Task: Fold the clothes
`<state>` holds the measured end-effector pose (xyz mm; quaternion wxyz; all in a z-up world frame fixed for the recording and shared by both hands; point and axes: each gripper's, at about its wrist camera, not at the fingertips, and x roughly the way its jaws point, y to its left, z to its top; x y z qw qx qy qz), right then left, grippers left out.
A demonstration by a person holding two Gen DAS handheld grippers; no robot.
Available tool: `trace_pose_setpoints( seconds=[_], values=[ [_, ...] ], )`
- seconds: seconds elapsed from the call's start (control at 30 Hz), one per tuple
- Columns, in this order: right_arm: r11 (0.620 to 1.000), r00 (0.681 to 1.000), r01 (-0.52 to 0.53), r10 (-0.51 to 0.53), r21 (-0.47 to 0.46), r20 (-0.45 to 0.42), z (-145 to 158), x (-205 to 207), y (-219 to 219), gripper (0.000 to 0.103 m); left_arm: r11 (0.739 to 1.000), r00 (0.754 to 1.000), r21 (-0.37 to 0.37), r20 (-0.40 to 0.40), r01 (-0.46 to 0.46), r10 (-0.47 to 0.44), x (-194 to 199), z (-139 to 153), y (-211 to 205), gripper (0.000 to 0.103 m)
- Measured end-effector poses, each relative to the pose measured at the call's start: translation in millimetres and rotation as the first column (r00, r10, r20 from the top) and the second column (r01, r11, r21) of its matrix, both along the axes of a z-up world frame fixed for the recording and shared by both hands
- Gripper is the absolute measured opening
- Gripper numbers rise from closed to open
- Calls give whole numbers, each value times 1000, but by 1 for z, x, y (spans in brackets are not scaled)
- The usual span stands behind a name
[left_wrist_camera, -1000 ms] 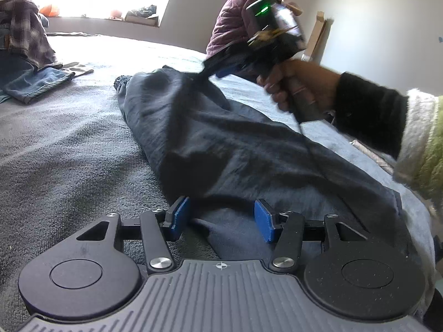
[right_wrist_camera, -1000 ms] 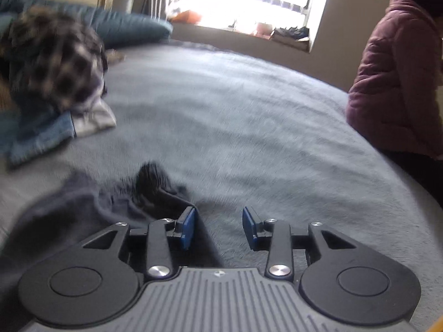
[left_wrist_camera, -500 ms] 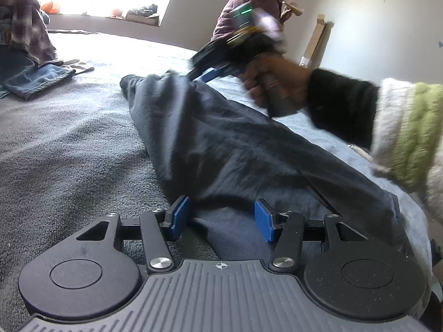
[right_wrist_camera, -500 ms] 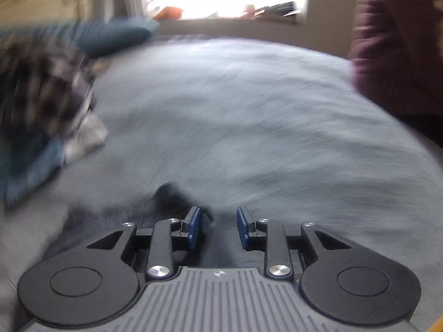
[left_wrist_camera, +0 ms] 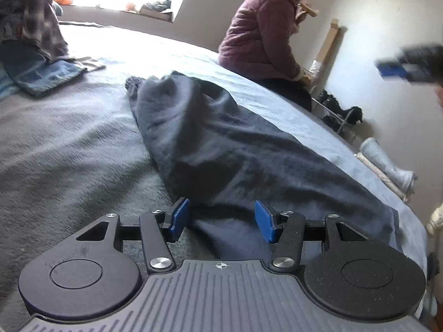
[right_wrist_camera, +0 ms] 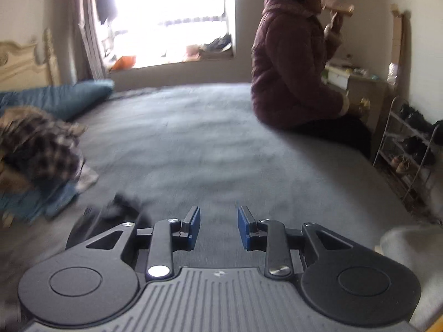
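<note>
The dark garment (left_wrist_camera: 221,149) lies on the grey bed (left_wrist_camera: 69,144), its near end between the parted, non-gripping pads of the left gripper (left_wrist_camera: 221,220) — its long axis running toward 11 o'clock. It looks rumpled and soft; the right gripper (right_wrist_camera: 218,228) — jaws partly apart, empty — hangs above the bed.
</note>
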<state>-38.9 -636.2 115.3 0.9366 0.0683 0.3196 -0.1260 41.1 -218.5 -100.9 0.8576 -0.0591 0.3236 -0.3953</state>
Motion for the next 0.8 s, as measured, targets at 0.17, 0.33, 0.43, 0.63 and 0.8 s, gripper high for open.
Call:
trace_pose_setpoints(
  seconds=[0.17,0.33,0.43,0.63,0.8],
  values=[
    [993,988,-82,93,88,-126,-76,-10,15,31,999,1000,49,25,-5,4,-13,12,-7,53],
    [987,974,-11,47,160,-223,-162,-32,-2,31,991,998,133,57,23,-31,-29,11,-16,53],
    [977,982,59,-20,204,-189,-180,-69,-29,31,981,998,190,54,28,-39,-33,5,-20,53],
    [978,994,87,-74,188,-77,-148,-125,-33,35,981,996,192,89,7,-24,-54,18,-17,53],
    [985,998,-56,56,162,4,-143,-142,13,35,975,979,196,154,103,-135,-106,27,-33,53]
  ],
)
